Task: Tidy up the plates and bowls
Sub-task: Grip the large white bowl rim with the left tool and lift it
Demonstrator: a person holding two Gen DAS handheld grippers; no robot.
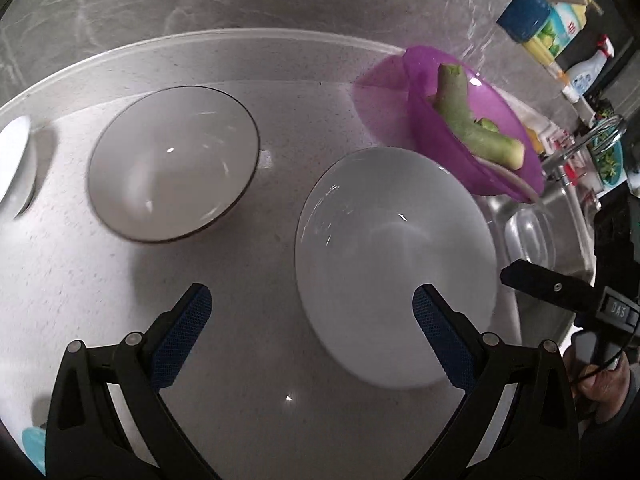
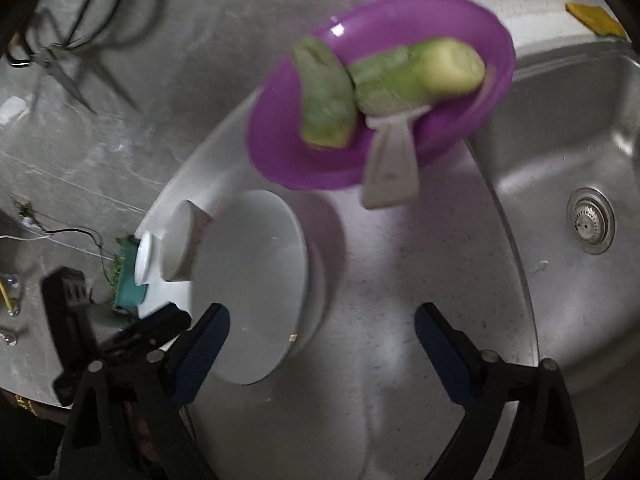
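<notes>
A white bowl (image 1: 396, 264) stands on the pale speckled counter (image 1: 80, 280), just ahead of my left gripper (image 1: 312, 300), which is open with its right finger over the bowl's near side. To its left sit a grey dark-rimmed bowl (image 1: 172, 164) and, at the frame edge, a white dish (image 1: 16, 168). In the right wrist view the same white bowl (image 2: 248, 296) lies at the left finger of my right gripper (image 2: 322, 316), open and holding nothing. Behind it stand the grey bowl (image 2: 184, 240) and a small white dish (image 2: 144, 256).
A purple bowl (image 1: 472, 120), also seen from the right as the purple bowl (image 2: 380, 88), holds green vegetable pieces and a white utensil (image 2: 390, 168). A steel sink (image 2: 580, 160) lies to the right. Scissors (image 2: 80, 40) hang on the wall. Bottles (image 1: 560, 20) stand far right.
</notes>
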